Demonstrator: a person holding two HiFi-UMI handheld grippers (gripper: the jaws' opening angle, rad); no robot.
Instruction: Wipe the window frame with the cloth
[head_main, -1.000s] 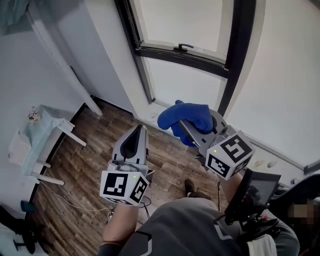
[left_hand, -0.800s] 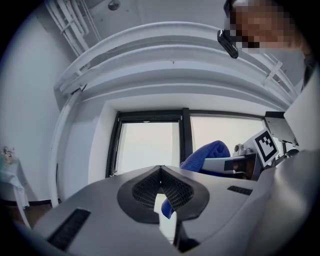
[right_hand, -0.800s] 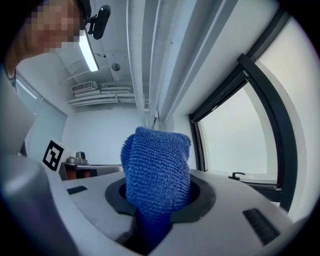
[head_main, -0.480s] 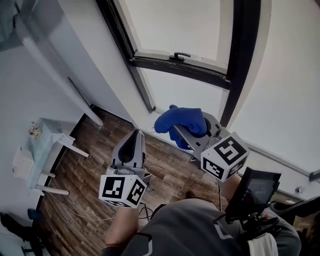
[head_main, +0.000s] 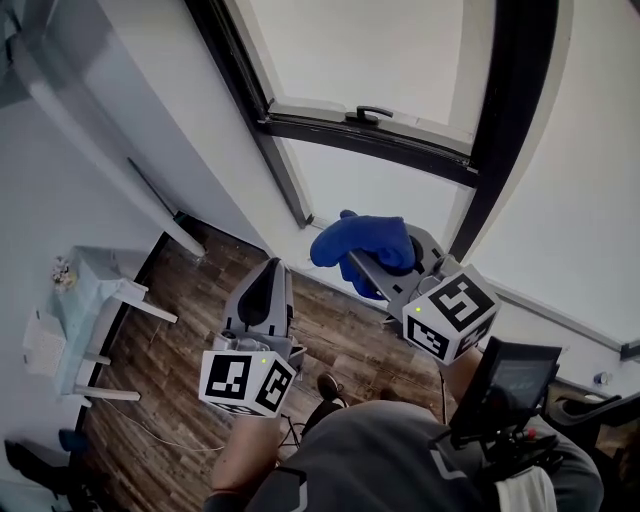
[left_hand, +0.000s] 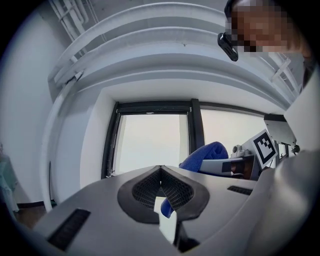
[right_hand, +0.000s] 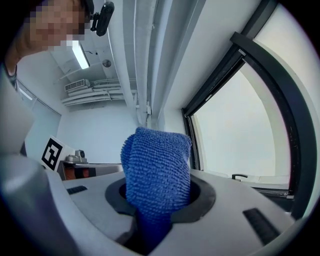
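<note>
**Grey shells, chequered cubes**

The left gripper and the right gripper share one build. Both have smooth light-grey shells that narrow toward the tips. Each has dark ribbed slots on the flanks and a black mesh-textured lining around the jaw opening. At the rear sit the left cube and the right cube, white with black square patterns, each with a tiny green light. The person wears a grey top with a darker panel edged in pale piping.

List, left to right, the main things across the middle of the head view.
pale side table → left gripper, jaws together → blue cloth, held in the right gripper → black upright bar of the window frame
</note>
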